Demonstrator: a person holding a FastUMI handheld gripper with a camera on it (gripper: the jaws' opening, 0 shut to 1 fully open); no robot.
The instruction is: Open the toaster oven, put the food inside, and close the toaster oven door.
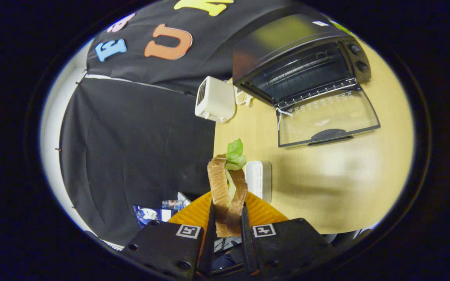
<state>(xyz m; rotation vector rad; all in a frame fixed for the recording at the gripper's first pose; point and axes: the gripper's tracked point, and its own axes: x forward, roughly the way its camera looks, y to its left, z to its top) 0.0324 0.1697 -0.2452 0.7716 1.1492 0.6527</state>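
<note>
gripper view: the hand-held black two-finger gripper (pixel 228 218) is pinched narrow on a toy sandwich of two brown bread slices with green lettuce (pixel 227 187), both fingers pressing its lower end, above an orange ribbed plate (pixel 262 212). it looks light and soft, likely to squash or slip; a grip across the bread faces suits it. beyond, on the pale wooden table (pixel 346 175), the black toaster oven (pixel 299 66) has its glass door (pixel 326 119) folded down open.
</note>
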